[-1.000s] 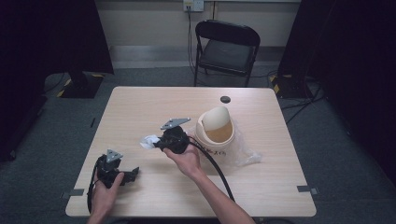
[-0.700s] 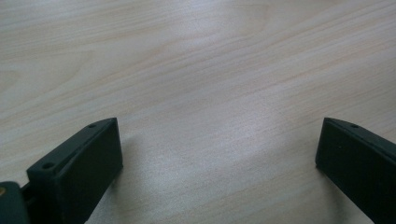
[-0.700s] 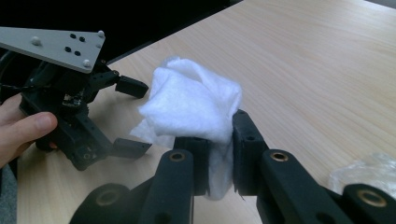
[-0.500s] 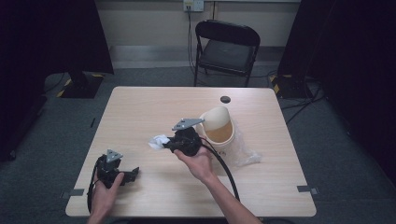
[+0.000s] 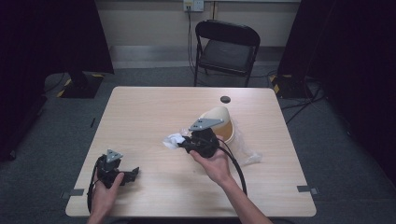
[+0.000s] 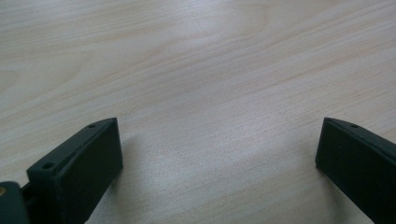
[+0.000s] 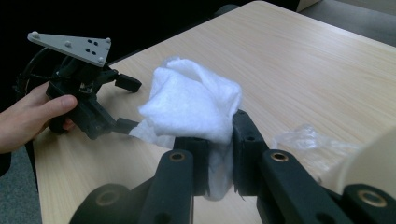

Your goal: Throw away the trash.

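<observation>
Progress: I am holding a crumpled white tissue (image 7: 191, 107) off the table (image 5: 140, 116), at the centre of the high view, just left of a tan bucket (image 5: 219, 122) that sits in crinkled clear plastic wrap (image 5: 247, 149). I judge the pick-up done and the drop into the bucket outstanding; the wad is beside the rim, not over the opening.

Right gripper (image 7: 219, 135): my jaws are closing tight on the lower part of the wad, which bulges above them in the middle of the right gripper view.

Left gripper (image 5: 133, 173): I am resting it at the lower left of the high view. The jaws are standing wide apart over bare wood, holding nothing and well apart from the wad.

A small dark disc (image 5: 225, 99) is lying above the bucket.
</observation>
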`<state>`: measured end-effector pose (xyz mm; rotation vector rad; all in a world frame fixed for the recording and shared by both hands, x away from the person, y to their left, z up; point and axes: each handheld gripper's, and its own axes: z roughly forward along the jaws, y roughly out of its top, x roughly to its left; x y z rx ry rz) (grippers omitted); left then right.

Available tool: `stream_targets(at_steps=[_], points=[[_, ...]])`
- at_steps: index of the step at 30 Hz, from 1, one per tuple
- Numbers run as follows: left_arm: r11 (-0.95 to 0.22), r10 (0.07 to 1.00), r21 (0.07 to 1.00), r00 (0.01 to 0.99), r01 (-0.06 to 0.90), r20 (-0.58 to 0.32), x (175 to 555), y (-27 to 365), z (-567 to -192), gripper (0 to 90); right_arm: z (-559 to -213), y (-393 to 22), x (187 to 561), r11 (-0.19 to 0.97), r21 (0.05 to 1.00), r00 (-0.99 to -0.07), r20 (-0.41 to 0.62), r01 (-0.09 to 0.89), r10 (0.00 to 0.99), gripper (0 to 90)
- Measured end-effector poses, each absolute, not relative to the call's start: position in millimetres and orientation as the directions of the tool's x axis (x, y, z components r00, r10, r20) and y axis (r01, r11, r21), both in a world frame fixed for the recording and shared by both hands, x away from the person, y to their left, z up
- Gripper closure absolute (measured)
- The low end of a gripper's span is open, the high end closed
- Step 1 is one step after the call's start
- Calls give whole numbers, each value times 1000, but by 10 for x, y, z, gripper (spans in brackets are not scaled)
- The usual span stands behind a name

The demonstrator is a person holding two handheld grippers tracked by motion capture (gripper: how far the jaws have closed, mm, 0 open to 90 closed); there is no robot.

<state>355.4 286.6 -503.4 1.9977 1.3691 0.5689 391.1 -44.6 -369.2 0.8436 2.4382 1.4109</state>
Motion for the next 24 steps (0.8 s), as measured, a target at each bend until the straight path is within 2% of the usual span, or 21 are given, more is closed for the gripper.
stream_targets(at_steps=[16,24], points=[[-251,932,714,363,654,-5,3553,2866,-5034,0,-3549,-998,3851,299,868,-774,140,395,617,797],[-251,932,714,363,654,-5,3553,2866,-5034,0,-3529,-1252,3904,295,860,-744,136,417,654,797]])
